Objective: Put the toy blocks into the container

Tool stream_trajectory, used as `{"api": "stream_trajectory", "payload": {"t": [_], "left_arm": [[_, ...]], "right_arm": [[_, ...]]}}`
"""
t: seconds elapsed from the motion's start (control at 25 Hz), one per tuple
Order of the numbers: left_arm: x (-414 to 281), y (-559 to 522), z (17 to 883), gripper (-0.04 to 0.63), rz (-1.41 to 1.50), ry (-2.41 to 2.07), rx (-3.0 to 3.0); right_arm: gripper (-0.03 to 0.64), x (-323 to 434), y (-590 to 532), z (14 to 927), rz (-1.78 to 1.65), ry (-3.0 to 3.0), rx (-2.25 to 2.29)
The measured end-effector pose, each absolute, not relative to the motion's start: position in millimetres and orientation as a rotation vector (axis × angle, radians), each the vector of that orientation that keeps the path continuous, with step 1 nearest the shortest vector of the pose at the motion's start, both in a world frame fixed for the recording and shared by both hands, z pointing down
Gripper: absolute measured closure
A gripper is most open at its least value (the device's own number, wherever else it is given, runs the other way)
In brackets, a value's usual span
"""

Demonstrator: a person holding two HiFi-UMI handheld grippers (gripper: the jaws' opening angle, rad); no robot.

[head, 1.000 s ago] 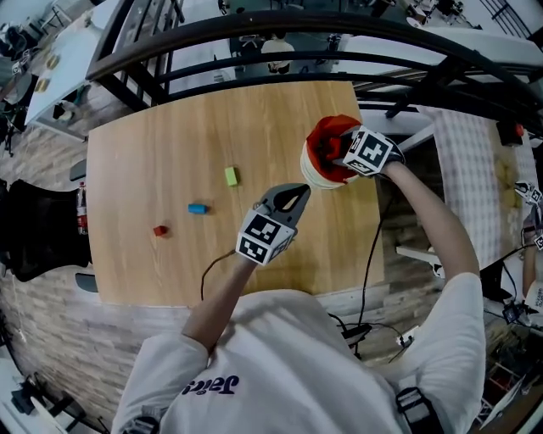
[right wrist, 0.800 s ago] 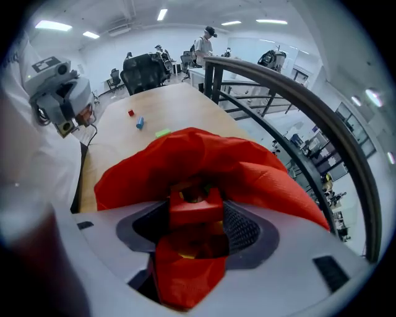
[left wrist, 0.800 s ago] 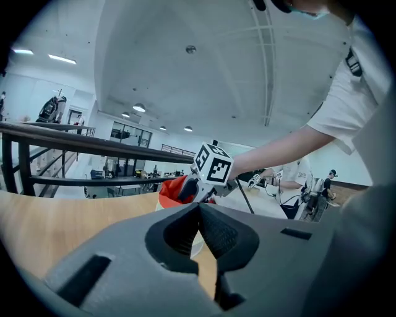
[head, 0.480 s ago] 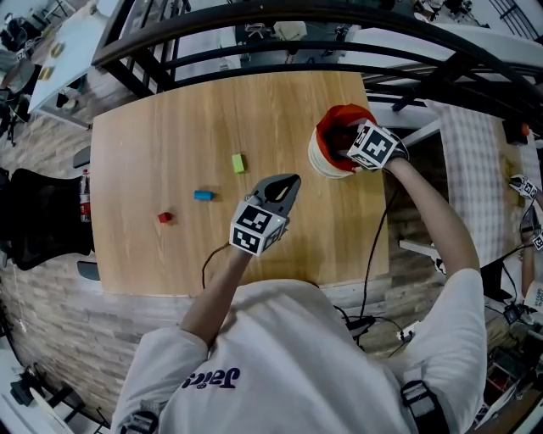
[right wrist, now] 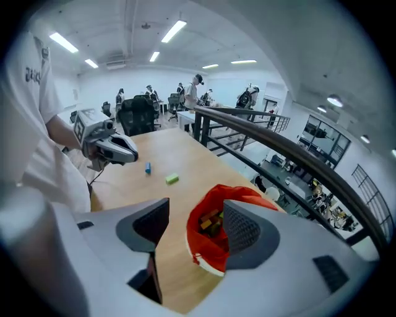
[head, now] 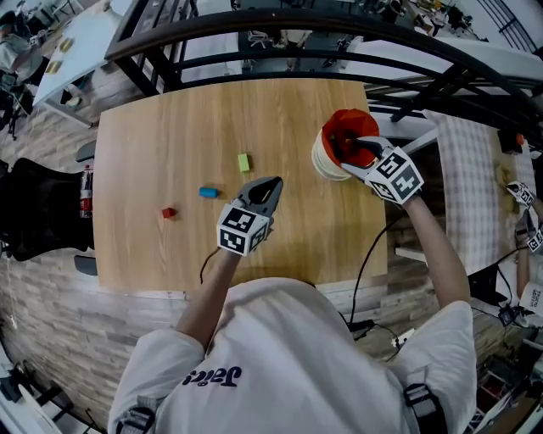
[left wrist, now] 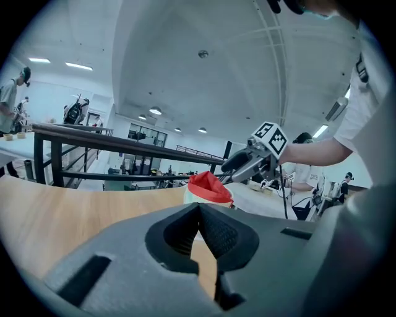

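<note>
The container [head: 339,142], a white tub with a red liner, stands at the table's right edge and holds several blocks [right wrist: 211,223]. My right gripper [head: 360,150] hovers open and empty at its near right rim; in the right gripper view the container [right wrist: 216,247] shows between its jaws [right wrist: 197,213]. On the wood lie a green block [head: 243,162], a blue block [head: 208,192] and a red block [head: 169,213]. Shut and empty, my left gripper [head: 270,186] hangs just right of the green block, above the table, and the left gripper view [left wrist: 199,207] looks toward the container [left wrist: 209,189].
The wooden table [head: 170,110] ends close behind the container, with a black railing [head: 339,25] beyond its far edge. A black chair [head: 34,212] stands off the left side. A cable [head: 208,263] trails from the left gripper over the near edge.
My right gripper has drawn back from over the container toward its near right side. My left gripper has shifted left, closer to the green block.
</note>
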State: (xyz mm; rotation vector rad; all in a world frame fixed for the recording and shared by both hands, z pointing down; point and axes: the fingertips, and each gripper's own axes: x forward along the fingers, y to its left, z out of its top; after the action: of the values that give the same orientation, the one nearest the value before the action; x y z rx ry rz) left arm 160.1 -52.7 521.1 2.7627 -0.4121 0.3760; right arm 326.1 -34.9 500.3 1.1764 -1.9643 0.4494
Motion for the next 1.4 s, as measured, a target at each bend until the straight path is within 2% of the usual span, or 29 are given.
{"api": "stream_trajectory", "payload": {"t": [0.24,0.6,1.16,1.4], "left_arm": [[122.4,-59.3,531.1,0.591,0.361,-0.488,2.696],[55.4,-72.7,555.9,0.591,0.413,-0.678,2.607],[-63.6,-109.6,589.2,0.591,0.408,-1.042,2.436],[-105.2,-119.2,599.4,0.591,0.326,-1.146,2.35]], "right_arm": [[0.348,265.2,-14.4,509.7,0.517,-2.096,1.185],[0.348,166.8,-16.6,591.7,0.679,-2.185,1.138],[0.348,4.5,-106.6,708.6,0.678,-2.21,0.953],[0.35,-29.3,-148.8,734.6,0.582,-2.133,0.986]]}}
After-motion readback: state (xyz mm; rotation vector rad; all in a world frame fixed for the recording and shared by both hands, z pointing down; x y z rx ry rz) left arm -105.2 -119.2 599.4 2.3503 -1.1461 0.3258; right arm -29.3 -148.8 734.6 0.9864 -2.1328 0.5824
